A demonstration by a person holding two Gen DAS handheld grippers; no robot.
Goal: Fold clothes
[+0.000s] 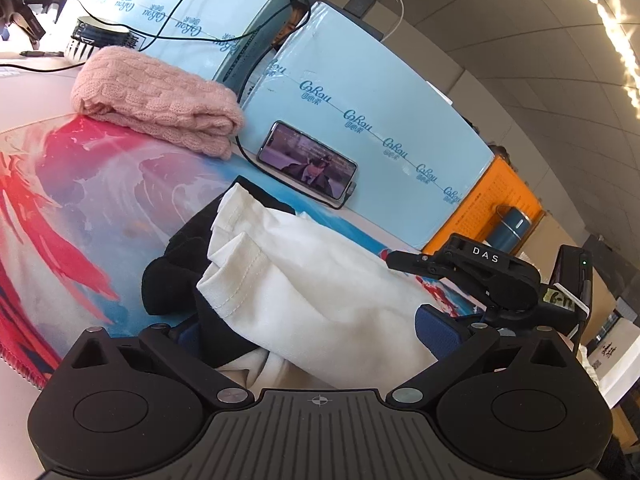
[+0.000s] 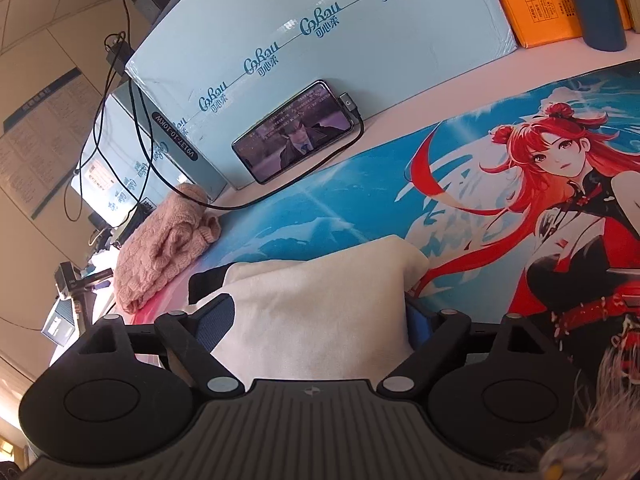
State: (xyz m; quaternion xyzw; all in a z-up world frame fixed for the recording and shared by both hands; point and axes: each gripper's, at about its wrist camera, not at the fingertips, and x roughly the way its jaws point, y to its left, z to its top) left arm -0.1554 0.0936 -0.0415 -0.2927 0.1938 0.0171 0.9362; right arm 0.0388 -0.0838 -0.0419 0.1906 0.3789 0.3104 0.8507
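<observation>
Folding from this position could go wrong in a few ways. The white garment (image 1: 320,280) lies bunched on top of a black garment (image 1: 176,276) at the lower centre of the left wrist view, on the printed mat (image 1: 80,208) that covers the worktop (image 2: 400,100). A pinch there might catch both layers, or only a loose fold of the white cloth, and drag the pile askew. A wide sweep toward the upper part of the frame could knock the phone (image 1: 308,164) propped against the pale blue box (image 1: 360,80), or snag its cable (image 2: 304,176).

The left gripper (image 1: 312,332) has its fingers spread wide, the white cloth lying between them with no press that I can see. The right gripper (image 2: 320,316) has its blue pads (image 2: 218,316) either side of the cream cloth; they sit close against it, but a firm clamp I cannot tell. A folded pink knit (image 1: 156,100) rests apart at upper left.
</observation>
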